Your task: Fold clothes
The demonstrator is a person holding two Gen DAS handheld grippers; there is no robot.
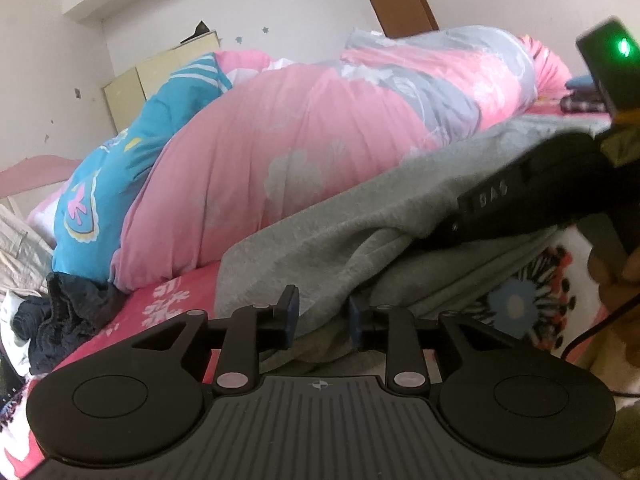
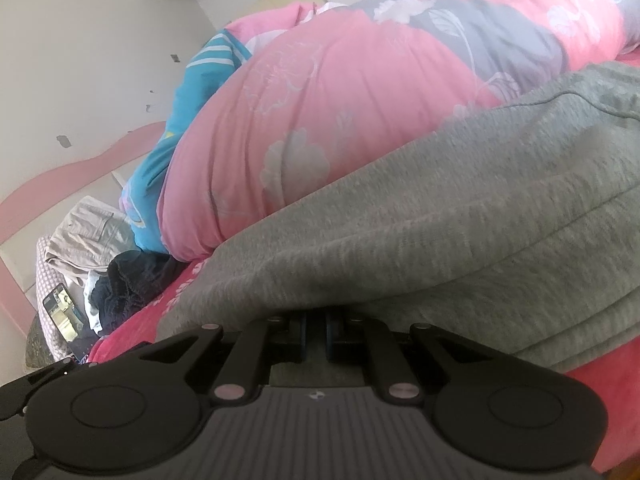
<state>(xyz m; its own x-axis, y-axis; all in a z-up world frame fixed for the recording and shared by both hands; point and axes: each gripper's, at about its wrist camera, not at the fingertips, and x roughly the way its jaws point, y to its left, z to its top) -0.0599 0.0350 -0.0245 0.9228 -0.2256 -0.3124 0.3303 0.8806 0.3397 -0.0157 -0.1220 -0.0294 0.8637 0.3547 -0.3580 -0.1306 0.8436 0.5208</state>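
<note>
Gripping the grey garment (image 2: 420, 232) at its near edge, the right tongs (image 2: 316, 338) sit almost closed, the blue pads drawn to a narrow slot with the grey cloth draped over their tips; whether cloth is actually pinched between them is hidden under the fold. Over on the other side, the left tongs (image 1: 323, 316) stand apart by a modest gap, pads clear of each other, grey fabric lying in front of and between them without being pressed. The garment itself sprawls across the bed (image 1: 168, 300), on a bright pink sheet with white flower prints, bunched in soft layers and running back toward a big pink and grey floral duvet (image 1: 304, 120) heaped behind it. A blue patterned quilt (image 1: 120, 168) is wedged to the left of the duvet. A dark crumpled piece of clothing (image 1: 64, 320) lies at the left end of the bed, well apart from the grey one. In the left wrist view the right tongs' black body (image 1: 540, 188) reaches in from the right, resting over the grey cloth, a green light (image 1: 622, 46) glowing on its top.
</note>
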